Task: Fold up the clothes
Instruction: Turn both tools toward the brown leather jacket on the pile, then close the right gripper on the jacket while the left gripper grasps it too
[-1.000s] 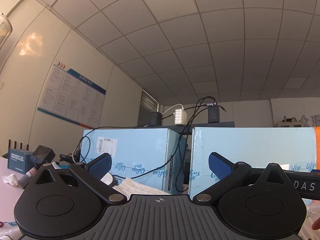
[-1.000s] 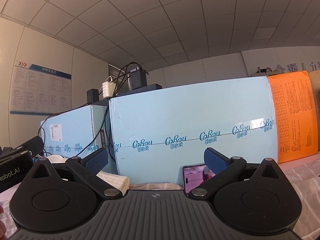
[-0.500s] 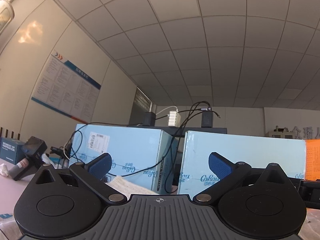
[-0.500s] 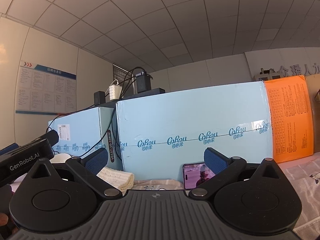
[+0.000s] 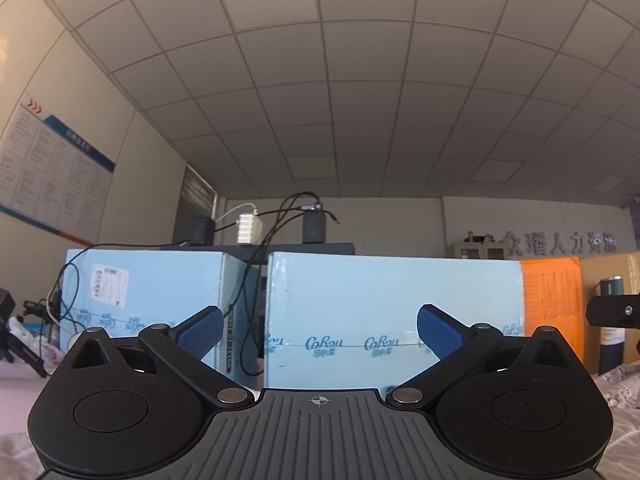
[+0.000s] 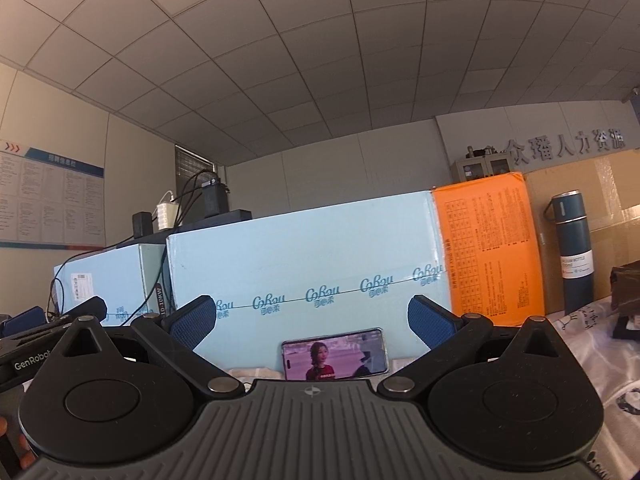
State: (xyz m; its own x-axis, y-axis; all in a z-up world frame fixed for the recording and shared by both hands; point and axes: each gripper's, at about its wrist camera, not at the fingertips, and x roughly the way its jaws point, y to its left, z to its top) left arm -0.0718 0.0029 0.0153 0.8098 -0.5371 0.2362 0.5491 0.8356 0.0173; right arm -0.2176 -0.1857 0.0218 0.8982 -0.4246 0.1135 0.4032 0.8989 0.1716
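My left gripper (image 5: 319, 330) is open and tilted up toward the boxes and ceiling, with nothing between its blue pads. My right gripper (image 6: 312, 320) is open too and holds nothing. Pale patterned cloth (image 6: 592, 344) lies low at the right of the right wrist view. A strip of the same grey printed cloth (image 5: 618, 384) shows at the lower right edge of the left wrist view. Most of the clothing is hidden below both gripper bodies. The left gripper's body (image 6: 52, 336) shows at the left edge of the right wrist view.
Two light blue cartons (image 5: 392, 312) (image 5: 152, 300) stand ahead with chargers and cables (image 5: 276, 228) on top. An orange box (image 6: 488, 252), a dark blue bottle (image 6: 570, 252) and a brown carton (image 6: 600, 196) stand to the right. A phone (image 6: 335, 354) leans against the blue carton.
Both grippers have swung to the right and tilted up; the boxes sit lower in each view. The bottle and brown carton have come into view, and the knitted cream item has dropped out of sight.
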